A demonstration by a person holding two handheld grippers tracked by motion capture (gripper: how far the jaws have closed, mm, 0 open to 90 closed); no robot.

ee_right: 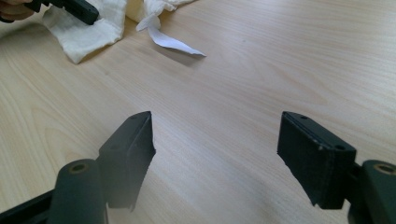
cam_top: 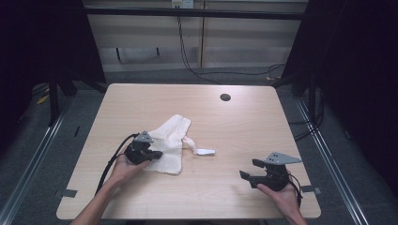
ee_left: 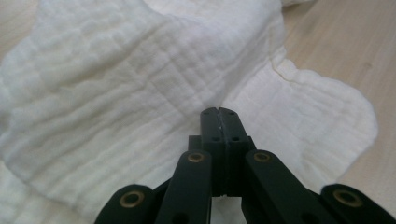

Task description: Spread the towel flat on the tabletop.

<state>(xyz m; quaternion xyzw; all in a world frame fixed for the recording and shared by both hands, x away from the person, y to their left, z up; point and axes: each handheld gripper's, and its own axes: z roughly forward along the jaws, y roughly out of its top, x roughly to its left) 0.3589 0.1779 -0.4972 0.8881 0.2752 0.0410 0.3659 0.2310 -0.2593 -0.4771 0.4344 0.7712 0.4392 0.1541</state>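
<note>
Wooden table (cam_top: 234,136) under dim surroundings | white cloth (cam_top: 170,140) left of centre, crumpled, its strap (cam_top: 202,151) trailing right | left gripper (cam_top: 157,153) jaws together over cloth; any pinched fabric hidden | right gripper (cam_top: 248,169) jaws apart, well clear.

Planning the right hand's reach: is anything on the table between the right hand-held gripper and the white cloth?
Nothing visible: bare tabletop lies between the open right hand-held gripper and the white cloth, whose loose strip points that way.
</note>
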